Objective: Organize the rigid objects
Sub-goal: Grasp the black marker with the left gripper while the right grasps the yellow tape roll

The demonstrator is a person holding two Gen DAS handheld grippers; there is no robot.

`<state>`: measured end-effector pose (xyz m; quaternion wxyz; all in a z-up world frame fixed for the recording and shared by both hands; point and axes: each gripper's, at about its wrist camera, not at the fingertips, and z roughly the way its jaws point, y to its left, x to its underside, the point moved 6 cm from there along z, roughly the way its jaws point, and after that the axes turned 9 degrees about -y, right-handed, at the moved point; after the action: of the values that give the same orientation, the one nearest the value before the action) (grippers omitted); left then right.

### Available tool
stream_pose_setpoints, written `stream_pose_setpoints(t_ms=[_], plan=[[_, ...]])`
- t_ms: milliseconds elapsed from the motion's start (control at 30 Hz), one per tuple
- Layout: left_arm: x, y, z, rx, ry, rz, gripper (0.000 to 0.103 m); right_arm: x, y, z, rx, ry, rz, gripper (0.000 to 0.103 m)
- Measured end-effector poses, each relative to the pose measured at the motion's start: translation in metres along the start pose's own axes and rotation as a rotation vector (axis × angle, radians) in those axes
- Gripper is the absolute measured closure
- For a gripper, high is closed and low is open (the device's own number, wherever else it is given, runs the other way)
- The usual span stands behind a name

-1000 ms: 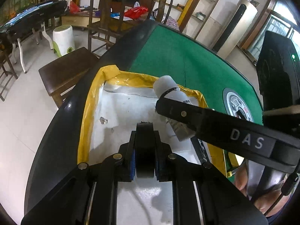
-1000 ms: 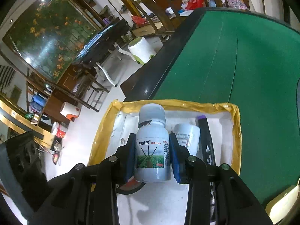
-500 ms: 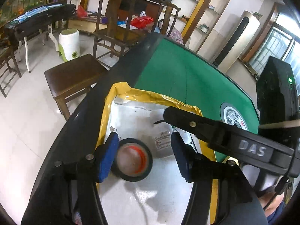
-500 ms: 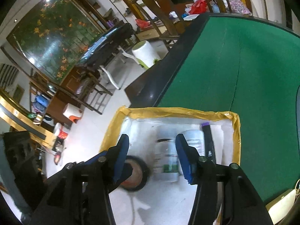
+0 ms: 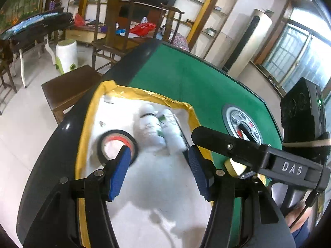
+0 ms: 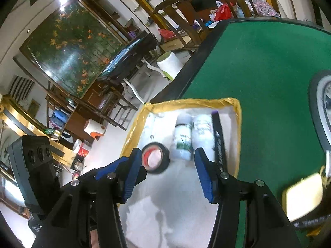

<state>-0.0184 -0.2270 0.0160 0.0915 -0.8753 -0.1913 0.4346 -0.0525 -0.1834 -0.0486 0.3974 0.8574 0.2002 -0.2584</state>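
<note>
While both grippers are hovering over the shallow white tray with the yellow taped rim, neither is gripping anything. The left gripper is standing with its blue pads apart and nothing between them, only bare tray floor showing in the gap. The right gripper is likewise released, its blue pads parted over an empty stretch of the tray.

Inside the tray, the black roll of tape with a red inner core is lying flat near the left wall, just beyond the left gripper's left pad. Beside it, the white plastic bottle with a green picture label is lying on its side, cap pointing to the far wall. Touching it on the right, a second white bottle with printed text is lying parallel; the print on both labels is too blurred to read. Next to that, along the right wall, a long black marker with a purple end is lying lengthwise, carrying white lettering that I cannot make out.

The tray is sitting at the corner of the green felt table with a black border. White letters reading "DAS" are showing on the right gripper's black body in the left wrist view.
</note>
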Motion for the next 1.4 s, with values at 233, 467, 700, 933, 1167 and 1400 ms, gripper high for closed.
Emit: stream_pose_setpoints(t_ms=[233, 467, 700, 933, 1167, 1400], plan=[[0.016, -0.054, -0.003, 0.035, 0.018, 0.110, 0.046, 0.008, -0.029, -0.061, -0.020, -0.066, 0.027, 0.054], [0.050, -0.126, 0.007, 0.103, 0.078, 0.326, 0.046, 0.015, -0.105, -0.165, 0.125, -0.225, -0.010, 0.048], [0.081, -0.192, 0.021, 0.123, 0.100, 0.566, 0.046, 0.009, -0.221, -0.253, 0.248, -0.390, 0.244, 0.045], [0.075, -0.195, 0.051, 0.124, 0.121, 0.495, 0.046, 0.005, -0.260, -0.275, 0.314, -0.461, 0.415, 0.045], [0.105, -0.201, 0.059, 0.168, 0.227, 0.539, 0.072, 0.003, -0.259, -0.272, 0.325, -0.468, 0.410, 0.045], [0.131, -0.233, 0.038, 0.247, 0.263, 0.573, 0.089, 0.006, -0.272, -0.279, 0.424, -0.463, 0.390, 0.045]])
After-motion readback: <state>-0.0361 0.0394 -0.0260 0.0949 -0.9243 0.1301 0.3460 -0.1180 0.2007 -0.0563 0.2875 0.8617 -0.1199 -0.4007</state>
